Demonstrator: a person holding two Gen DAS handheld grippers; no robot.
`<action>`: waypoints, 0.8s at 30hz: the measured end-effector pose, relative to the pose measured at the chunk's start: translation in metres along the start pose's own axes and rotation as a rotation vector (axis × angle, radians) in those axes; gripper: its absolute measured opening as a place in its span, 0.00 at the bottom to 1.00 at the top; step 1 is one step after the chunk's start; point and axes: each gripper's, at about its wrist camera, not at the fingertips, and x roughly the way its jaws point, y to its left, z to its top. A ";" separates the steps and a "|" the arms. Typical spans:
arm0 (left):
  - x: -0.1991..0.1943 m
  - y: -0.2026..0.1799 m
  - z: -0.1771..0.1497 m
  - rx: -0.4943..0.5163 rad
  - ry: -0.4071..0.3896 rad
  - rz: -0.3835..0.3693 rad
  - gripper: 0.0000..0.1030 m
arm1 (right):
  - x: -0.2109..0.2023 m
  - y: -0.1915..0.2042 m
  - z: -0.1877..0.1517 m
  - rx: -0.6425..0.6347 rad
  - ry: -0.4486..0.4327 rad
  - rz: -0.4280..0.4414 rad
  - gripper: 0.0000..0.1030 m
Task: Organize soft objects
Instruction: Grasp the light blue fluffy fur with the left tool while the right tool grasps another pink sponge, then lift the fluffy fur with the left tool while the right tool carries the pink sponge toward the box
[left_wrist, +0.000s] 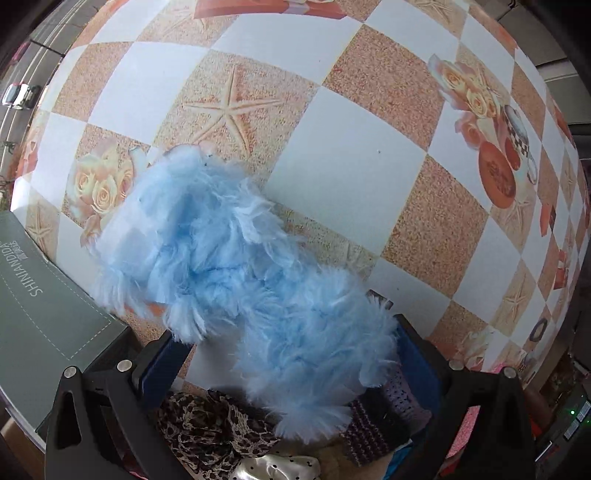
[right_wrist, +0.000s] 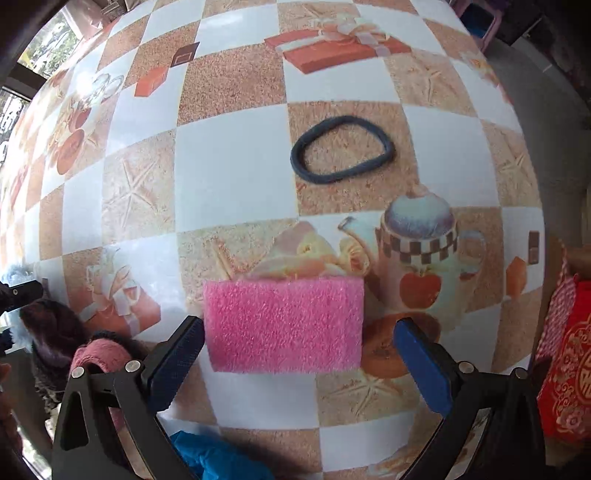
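In the left wrist view a fluffy light-blue furry piece lies between and ahead of my left gripper, whose jaws stand wide apart on either side of it. Below it lie a leopard-print fabric and a dark knitted piece. In the right wrist view my right gripper is open, its blue pads flanking a pink sponge on the table. A dark blue hair band lies farther ahead.
A grey box printed SHINANDIDA sits at the left of the left wrist view. The right wrist view shows knitted items at the left, a blue fabric near the bottom, and a red patterned bag at the right.
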 end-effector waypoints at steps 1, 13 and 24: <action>0.002 -0.001 0.000 -0.002 -0.004 0.015 1.00 | 0.000 0.000 0.001 -0.002 -0.009 0.000 1.00; -0.021 -0.053 0.012 0.219 -0.121 0.063 0.45 | -0.006 0.011 0.010 -0.042 -0.016 -0.007 0.83; -0.068 -0.082 -0.020 0.433 -0.266 0.040 0.22 | -0.053 0.010 -0.001 -0.059 -0.114 0.095 0.69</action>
